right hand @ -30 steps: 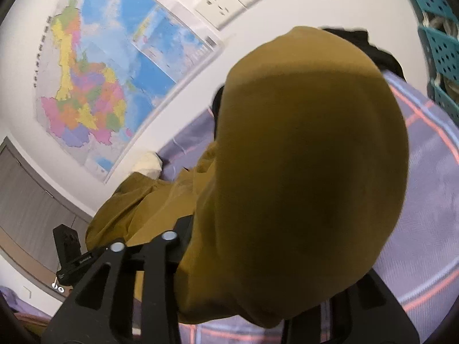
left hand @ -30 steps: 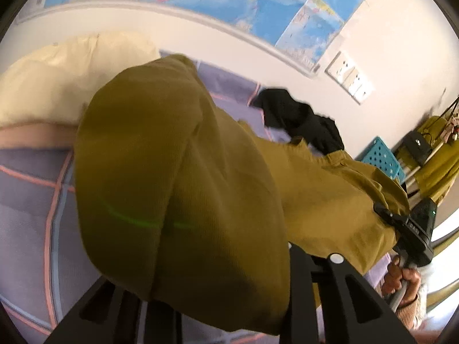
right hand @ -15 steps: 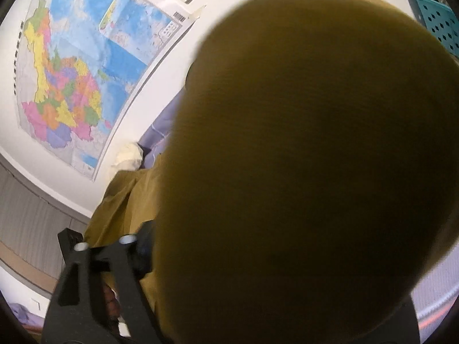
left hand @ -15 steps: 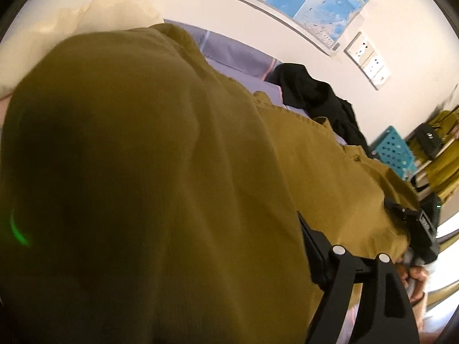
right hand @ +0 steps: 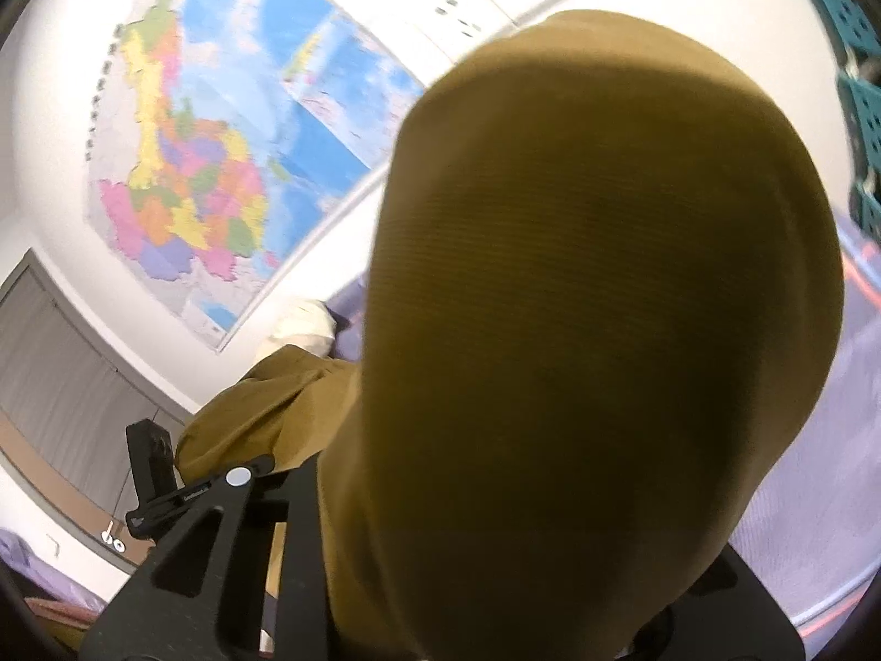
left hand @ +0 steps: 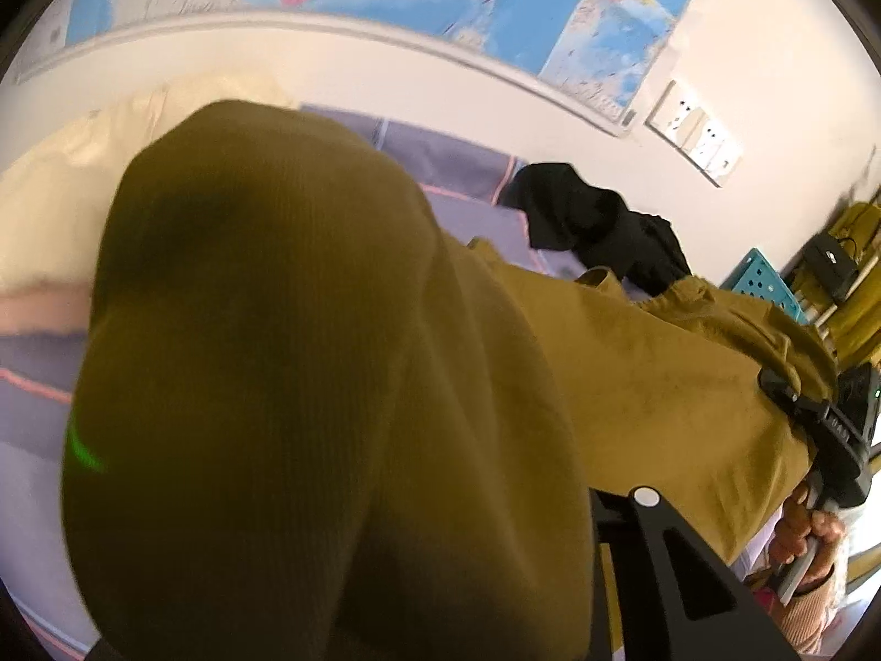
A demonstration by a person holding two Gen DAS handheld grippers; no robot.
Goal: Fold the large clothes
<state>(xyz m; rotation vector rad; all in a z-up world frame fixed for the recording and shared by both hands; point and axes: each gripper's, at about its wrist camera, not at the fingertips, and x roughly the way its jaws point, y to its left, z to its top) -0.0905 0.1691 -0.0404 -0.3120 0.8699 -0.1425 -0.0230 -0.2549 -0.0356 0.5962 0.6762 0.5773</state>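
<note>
A mustard corduroy garment (left hand: 308, 385) bulges over my left gripper (left hand: 385, 595) and hides its tips; only the right finger (left hand: 666, 562) shows. The jaws are closing with the cloth between them. From there the garment stretches rightward to my right gripper (left hand: 820, 429), held in a hand (left hand: 809, 540). In the right wrist view the same cloth (right hand: 605, 330) balloons over my right gripper (right hand: 468, 562), whose jaws are also closing on it. Its left finger (right hand: 220, 540) is visible. My left gripper (right hand: 151, 473) sits at the garment's far end.
Below lies a bed with a purple plaid sheet (left hand: 451, 165), a cream pillow (left hand: 55, 209) and a black garment (left hand: 594, 226). A map (left hand: 495, 0) and sockets (left hand: 694, 137) are on the wall. A teal crate (left hand: 765, 286) stands at the right.
Half a second ago the cloth filled almost all of both views. It has drawn back, showing more bed and wall. The visible fingers have come slightly inward.
</note>
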